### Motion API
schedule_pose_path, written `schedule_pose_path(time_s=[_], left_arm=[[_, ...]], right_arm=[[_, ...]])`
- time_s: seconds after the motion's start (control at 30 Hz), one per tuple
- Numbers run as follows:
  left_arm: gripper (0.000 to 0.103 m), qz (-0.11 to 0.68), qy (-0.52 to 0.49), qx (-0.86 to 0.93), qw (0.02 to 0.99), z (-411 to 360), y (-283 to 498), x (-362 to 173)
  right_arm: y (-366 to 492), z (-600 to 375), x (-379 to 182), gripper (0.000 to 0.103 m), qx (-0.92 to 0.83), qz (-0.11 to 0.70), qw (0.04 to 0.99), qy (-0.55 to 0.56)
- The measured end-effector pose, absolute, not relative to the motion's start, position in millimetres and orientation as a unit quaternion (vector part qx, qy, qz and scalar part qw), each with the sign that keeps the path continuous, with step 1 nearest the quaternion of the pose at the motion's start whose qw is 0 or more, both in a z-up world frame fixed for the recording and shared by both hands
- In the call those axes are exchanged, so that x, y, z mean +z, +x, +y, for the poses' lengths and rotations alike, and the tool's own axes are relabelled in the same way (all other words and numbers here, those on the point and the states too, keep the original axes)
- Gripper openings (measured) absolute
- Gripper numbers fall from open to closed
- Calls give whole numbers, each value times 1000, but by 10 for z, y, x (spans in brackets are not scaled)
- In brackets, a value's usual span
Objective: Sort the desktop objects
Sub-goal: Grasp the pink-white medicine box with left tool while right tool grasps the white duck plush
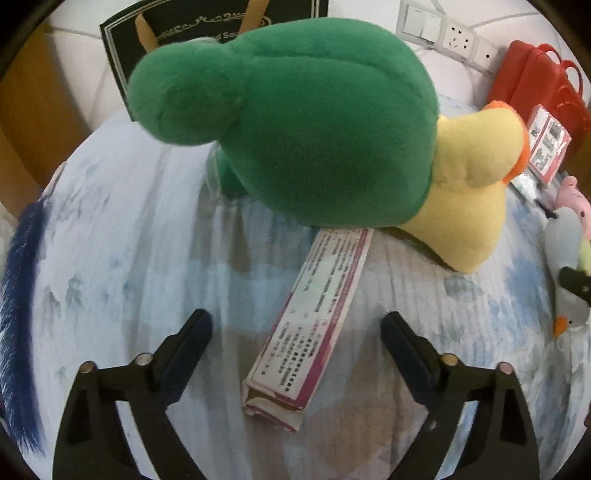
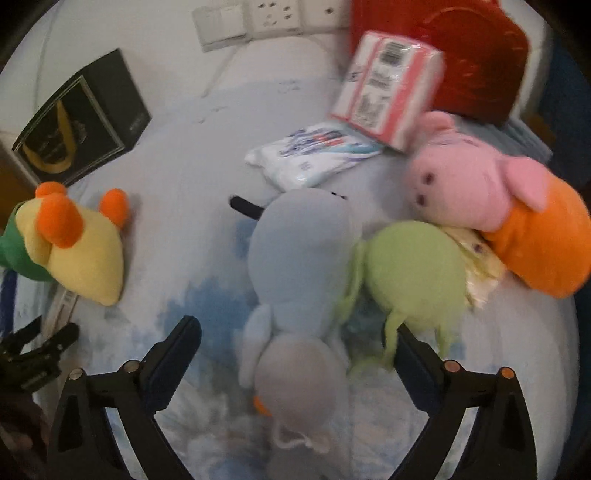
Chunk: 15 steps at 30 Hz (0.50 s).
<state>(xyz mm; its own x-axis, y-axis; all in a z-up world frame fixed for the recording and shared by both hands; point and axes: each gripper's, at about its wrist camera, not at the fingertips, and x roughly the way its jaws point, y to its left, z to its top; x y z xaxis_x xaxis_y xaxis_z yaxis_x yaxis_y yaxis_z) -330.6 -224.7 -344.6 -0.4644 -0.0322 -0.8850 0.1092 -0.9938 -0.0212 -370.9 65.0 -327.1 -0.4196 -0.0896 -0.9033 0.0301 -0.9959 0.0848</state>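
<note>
- Pale blue patterned cloth over the whole work surface, white wall w/ switch and sockets behind, at 1 o'clock in left wrist view.
- Left gripper: jaws spread wide, nothing pinched; long pink-edged carton between them but clear of both pads, far end tucked under green-yellow plush at 12 o'clock.
- Right gripper: jaws spread too, straddling grey-blue plush; right finger touching or just beside a dangling leg of light green plush, can't tell which.
- Risk, left: carton pinned under plush, so a lift prob. drags or topples plush; near end already crushed, hard squeeze could buckle it more.
- Risk, right: closing now may snag green plush leg along w/ grey-blue one; two toys touching, so pulling one likely shifts other plus pink plush at 2 o'clock.
- Risk, both: soft cloth may bunch under the tips if pushed down further.
- Writing: carton covered in dense small print, unreadable. Pink-white packet at 1 o'clock in right wrist view shows barcodes only, text blurred. White wipes-type pack has blue-red print, illegible. Black gift bag w/ gold scrollwork, lettering cut off by plush. Red bag plain.
</note>
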Motion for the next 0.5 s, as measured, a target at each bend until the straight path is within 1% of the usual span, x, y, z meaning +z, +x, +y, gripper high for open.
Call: schedule_pose_path(time_s=[0.03, 0.07, 0.1, 0.13, 0.17, 0.2, 0.23, 0.33, 0.5], left_arm=[[77, 37, 517, -854, 39, -2242, -3309, -3428], [59, 35, 518, -854, 35, -2233, -3304, -3392], [50, 35, 519, -854, 33, -2230, -3296, -3371], [44, 36, 521, -852, 28, -2228, -3283, -3356], [40, 35, 521, -852, 28, -2229, -3262, -3346], [38, 32, 520, -853, 31, -2233, -3226, -3332], [29, 31, 520, -853, 33, -2240, -3190, -3317], [29, 31, 506, -860, 51, -2287, -3032, -3181], [29, 56, 488, -870, 47, -2291, -2808, -2927]], right_arm=[[-3752, 626, -3316, 86, -835, -25, 34, 548], [-3796, 606, -3397, 72, -823, -22, 33, 567], [-3775, 592, -3413, 63, -829, -11, 30, 559], [-3771, 549, -3416, 60, -828, -1, 34, 560], [-3761, 522, -3415, 53, -828, 8, 34, 559], [-3750, 525, -3415, 52, -827, 5, 39, 561], [-3736, 541, -3411, 51, -825, -4, 45, 564], [-3641, 566, -3359, 51, -826, -1, 52, 562], [-3369, 485, -3199, 50, -832, 4, 63, 551]])
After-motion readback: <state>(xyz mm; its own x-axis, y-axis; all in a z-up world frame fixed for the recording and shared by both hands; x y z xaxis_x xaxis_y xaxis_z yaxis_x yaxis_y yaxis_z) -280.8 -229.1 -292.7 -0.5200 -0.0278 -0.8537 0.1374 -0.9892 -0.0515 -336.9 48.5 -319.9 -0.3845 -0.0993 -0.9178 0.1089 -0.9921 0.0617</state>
